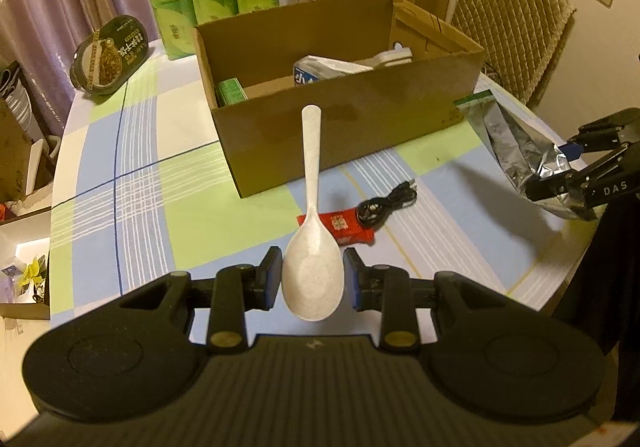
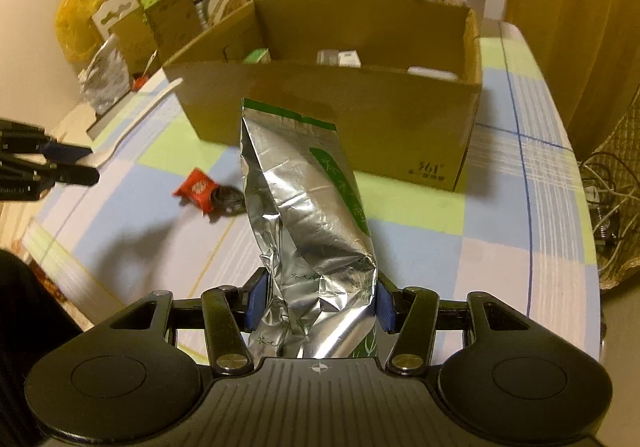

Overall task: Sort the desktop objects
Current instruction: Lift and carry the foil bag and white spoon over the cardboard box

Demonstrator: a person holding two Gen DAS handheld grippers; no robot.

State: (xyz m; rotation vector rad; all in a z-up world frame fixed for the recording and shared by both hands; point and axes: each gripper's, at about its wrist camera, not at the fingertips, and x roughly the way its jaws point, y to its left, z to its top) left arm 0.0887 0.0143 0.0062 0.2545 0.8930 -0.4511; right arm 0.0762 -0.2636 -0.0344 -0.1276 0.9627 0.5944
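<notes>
Hand-held grippers both carry loads above the bench: left (image 1: 313,279) clamped on the spoon (image 1: 312,247), right (image 2: 318,305) on the foil bag (image 2: 308,215); next, lift each over the box (image 1: 344,115) at 12 o'clock and release.

Both wrist cams sit close behind your grippers, tilted down over the worktop (image 1: 120,183); both face the cardboard box (image 1: 344,119), w/ red packet (image 2: 198,191) shared.
</notes>
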